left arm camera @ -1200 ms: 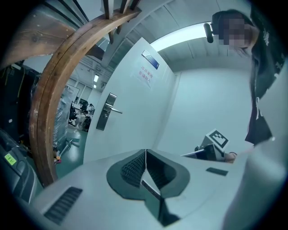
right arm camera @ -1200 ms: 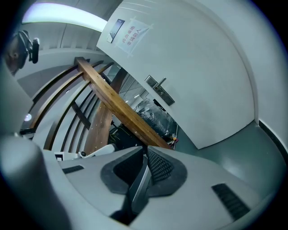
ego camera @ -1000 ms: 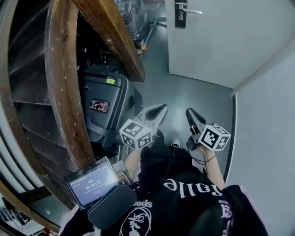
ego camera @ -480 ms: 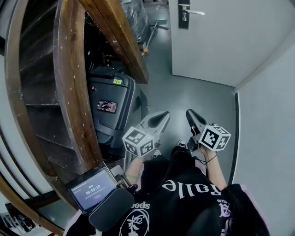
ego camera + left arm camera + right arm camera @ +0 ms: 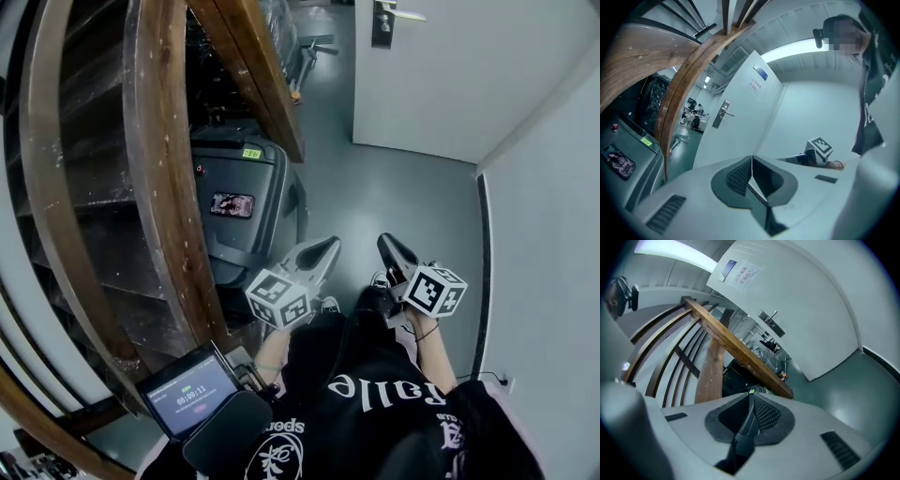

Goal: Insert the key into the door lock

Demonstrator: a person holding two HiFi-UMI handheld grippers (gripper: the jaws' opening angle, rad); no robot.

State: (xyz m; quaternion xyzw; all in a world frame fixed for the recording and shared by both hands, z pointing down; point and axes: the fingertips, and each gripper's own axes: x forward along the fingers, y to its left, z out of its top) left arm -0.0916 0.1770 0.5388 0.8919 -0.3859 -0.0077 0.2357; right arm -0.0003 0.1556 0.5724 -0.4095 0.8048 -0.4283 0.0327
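The white door [image 5: 469, 66] stands ajar at the top of the head view, with its dark lock plate [image 5: 382, 21] and lever handle [image 5: 405, 14] at the frame's upper edge. My left gripper [image 5: 328, 246] and right gripper [image 5: 386, 244] are held side by side at waist height, far short of the door, both pointing toward it. Each has its jaws shut, with nothing seen between the pads. No key shows in any view. The lock plate [image 5: 723, 114] appears small in the left gripper view above the left gripper [image 5: 751, 158], and the lock plate [image 5: 768, 326] shows beyond the right gripper [image 5: 750, 394].
A wooden stair stringer [image 5: 164, 169] and its sloping beam [image 5: 253, 66] fill the left. A dark hard case [image 5: 246, 202] stands under them. A white wall [image 5: 548, 244] runs along the right. Grey floor [image 5: 394, 197] lies between me and the door. A tablet [image 5: 187, 394] hangs at my chest.
The staircase and case have slid down and right in the head view as I moved toward the door. Both grippers stay shut and sit slightly lower in frame.
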